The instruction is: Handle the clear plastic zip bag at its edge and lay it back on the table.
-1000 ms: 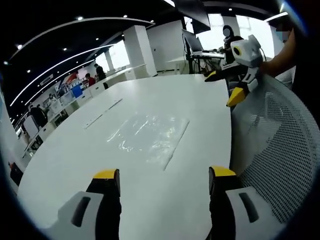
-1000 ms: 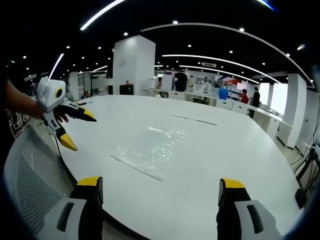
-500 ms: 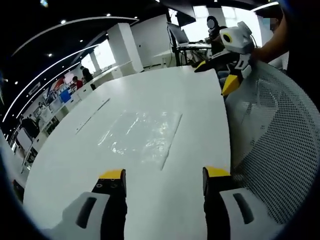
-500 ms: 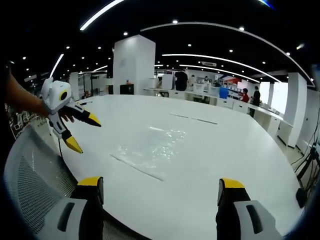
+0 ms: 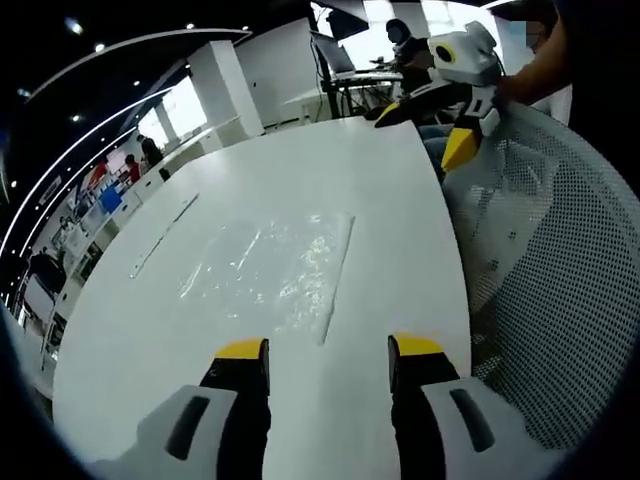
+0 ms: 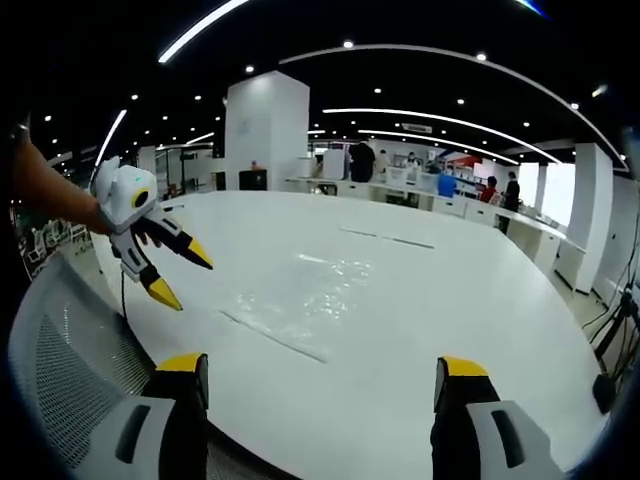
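A clear plastic zip bag (image 5: 270,270) lies flat on the white table (image 5: 400,220); its zip edge faces the table's near rim. My left gripper (image 5: 328,350) hovers open just short of that edge, nothing between its yellow-tipped jaws. In the right gripper view the same bag (image 6: 300,295) lies mid-table, and the left gripper (image 6: 187,281) comes in from the left, held by a hand, jaws apart, close to the bag's corner. My right gripper (image 6: 320,365) stays wide open further back over the table's rim. It also appears in the left gripper view as the right gripper (image 5: 425,135), open.
A grey mesh chair back (image 5: 540,300) stands against the table edge, also seen as the chair back (image 6: 60,350). Two thin flat strips (image 5: 160,235) lie beyond the bag. Desks, pillars and people fill the office behind.
My left gripper has moved in toward the bag's zip edge, and its jaws have narrowed a little. The right gripper has stayed put.
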Motion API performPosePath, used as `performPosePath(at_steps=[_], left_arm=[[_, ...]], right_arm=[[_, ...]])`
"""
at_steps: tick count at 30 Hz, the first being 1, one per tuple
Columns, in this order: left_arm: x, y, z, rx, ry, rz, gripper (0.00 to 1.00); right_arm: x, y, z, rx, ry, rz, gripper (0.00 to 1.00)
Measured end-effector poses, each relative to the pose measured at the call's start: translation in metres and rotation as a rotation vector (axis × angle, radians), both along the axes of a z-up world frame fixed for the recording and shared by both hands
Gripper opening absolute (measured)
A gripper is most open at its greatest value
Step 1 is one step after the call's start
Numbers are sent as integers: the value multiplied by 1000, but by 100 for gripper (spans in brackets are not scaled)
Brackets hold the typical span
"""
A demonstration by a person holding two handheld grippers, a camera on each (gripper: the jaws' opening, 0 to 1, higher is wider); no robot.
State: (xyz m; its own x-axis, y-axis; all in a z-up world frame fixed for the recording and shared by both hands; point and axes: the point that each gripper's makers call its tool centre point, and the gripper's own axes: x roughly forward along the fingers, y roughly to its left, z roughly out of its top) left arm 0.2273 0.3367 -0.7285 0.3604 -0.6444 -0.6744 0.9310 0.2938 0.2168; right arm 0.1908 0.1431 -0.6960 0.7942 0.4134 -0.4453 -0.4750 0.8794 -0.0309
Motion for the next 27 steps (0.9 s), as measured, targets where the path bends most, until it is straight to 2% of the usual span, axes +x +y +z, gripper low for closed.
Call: performPosePath(at_steps=[12,18,20,25,27], left_arm=[[10,-8,-9,33,18,-37,38],[13,-11,-14,51,28,-61,29],[15,-12,-16,64,24,-73,28],[13,-17,-22,94,62,-108,28],[15,-18,-24,111,53,-121,28]], right_arm=[[-1,-1,-2,-6,10,3,93],[-2,0,-4,-13,21,11,93],[-2,0,-5,-16,24,11,93],[-2,-1,-7,-25,33,11,92],[-3,0,-7,-27,38,13,92]])
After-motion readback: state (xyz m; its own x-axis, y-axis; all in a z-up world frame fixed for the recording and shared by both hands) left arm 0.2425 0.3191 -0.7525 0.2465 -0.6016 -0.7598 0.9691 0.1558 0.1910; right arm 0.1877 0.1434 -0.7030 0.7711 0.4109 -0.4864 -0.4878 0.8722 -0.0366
